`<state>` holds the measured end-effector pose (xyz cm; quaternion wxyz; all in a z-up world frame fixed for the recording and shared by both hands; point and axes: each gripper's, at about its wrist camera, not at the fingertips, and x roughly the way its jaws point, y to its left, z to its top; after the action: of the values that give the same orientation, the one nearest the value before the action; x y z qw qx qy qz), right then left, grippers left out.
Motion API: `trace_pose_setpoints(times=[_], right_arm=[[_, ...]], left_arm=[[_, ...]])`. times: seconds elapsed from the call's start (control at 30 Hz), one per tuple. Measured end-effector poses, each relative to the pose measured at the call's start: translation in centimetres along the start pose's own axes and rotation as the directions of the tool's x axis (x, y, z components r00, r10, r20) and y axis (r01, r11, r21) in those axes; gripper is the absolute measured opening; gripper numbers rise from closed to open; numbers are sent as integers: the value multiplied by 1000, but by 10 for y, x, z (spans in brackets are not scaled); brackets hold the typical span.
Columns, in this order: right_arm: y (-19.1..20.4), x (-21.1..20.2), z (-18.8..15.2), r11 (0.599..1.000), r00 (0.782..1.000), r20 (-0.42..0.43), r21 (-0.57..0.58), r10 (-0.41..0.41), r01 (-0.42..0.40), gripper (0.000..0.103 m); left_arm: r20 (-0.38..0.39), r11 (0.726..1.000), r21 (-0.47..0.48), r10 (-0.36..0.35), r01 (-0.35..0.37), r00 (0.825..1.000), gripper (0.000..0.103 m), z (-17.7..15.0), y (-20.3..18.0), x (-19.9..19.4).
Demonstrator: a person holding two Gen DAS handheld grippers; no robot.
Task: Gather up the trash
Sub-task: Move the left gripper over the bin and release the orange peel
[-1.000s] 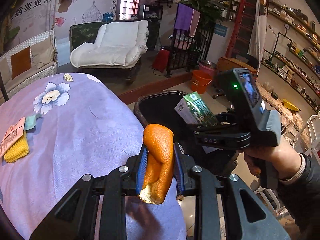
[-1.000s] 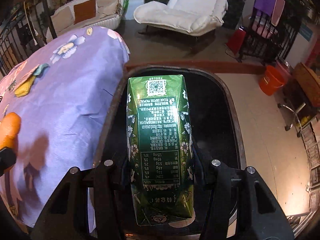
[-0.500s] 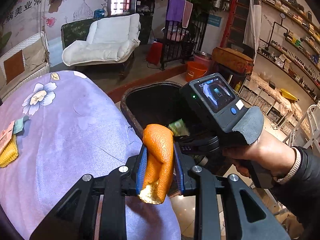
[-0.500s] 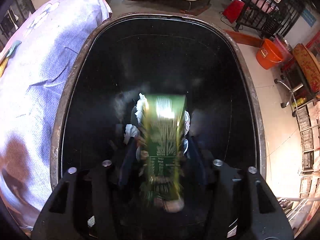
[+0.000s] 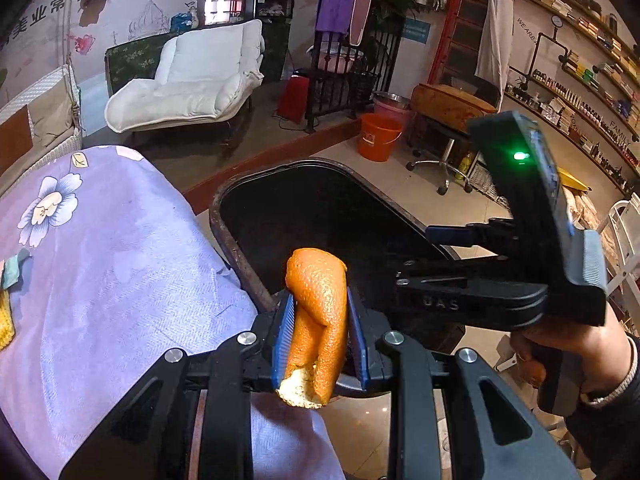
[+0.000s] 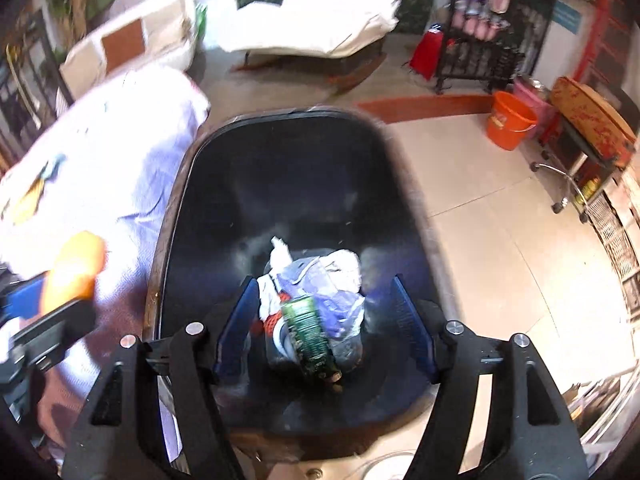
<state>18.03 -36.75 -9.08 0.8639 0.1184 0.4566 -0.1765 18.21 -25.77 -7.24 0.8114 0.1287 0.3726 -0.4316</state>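
1. The left hand-held gripper [image 5: 318, 334] is clamped on a curled strip of orange peel [image 5: 316, 320]; both blue pads press its sides, and the pale inner pith shows at the lower end.
2. The peel sits over the near rim of the black trash bin [image 5: 236, 248] — beside the edge of the worktop [image 5: 100, 280], which is covered by a lilac floral cloth.
3. The right hand-held gripper [image 6: 324, 330] stands with its jaws apart; they have just been opening, and nothing lies between the pads [image 6: 408, 320].
4. The right hand-held gripper points down into the open bin from above, seen from the left wrist camera as a black body with a green indicator light, held by a hand [image 5: 576, 340] in a dark sleeve.
5. The green drink carton [image 6: 310, 334] lies at the bottom of the bin, tilted on a heap of crumpled white paper and bluish plastic [image 6: 320, 276].
6. On the worktop's far left edge — partly cut off — lie a yellow knitted item [image 5: 5, 320] and a small teal piece just above it.
7. An orange bucket [image 5: 378, 136] stands on the tiled floor beyond the bin, well apart from it.
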Motion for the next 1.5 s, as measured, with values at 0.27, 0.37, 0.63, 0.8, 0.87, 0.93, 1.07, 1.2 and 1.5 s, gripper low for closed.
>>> trace_pose_setpoints(times=[0.27,0.37,0.63,0.8,0.87,0.93,1.07,1.2,1.5], right_arm=[[-38,-32,-19,992,995,79,112,-68,58,73],[-53,-38,-24,986,992,84,148,-92,79,74],[-78,-52,-34,972,984,113,204,-139,114,74],[-87,-56,-37,967,980,126,225,-152,121,76],[-89,-56,-37,966,980,129,230,-152,120,76],[-89,-58,-38,965,979,132,233,-155,121,76],[-90,-59,-37,963,978,138,240,-155,119,77],[-90,-61,-37,964,977,146,240,-157,118,78],[-78,-69,-31,970,972,189,222,-139,95,81]], left_arm=[[-60,999,28,-13,15,998,26,10,-15,38],[-84,999,44,-17,21,996,26,14,-20,51],[-135,997,72,-24,34,991,26,21,-34,78],[-143,996,84,-24,36,989,39,23,-35,84],[-126,995,91,-17,28,992,63,24,-37,82],[-95,995,102,-12,22,995,73,23,-39,78],[-67,992,123,-5,13,998,76,24,-43,71],[-27,992,130,3,0,1000,78,25,-43,58],[78,992,121,22,-32,997,81,20,-35,11]])
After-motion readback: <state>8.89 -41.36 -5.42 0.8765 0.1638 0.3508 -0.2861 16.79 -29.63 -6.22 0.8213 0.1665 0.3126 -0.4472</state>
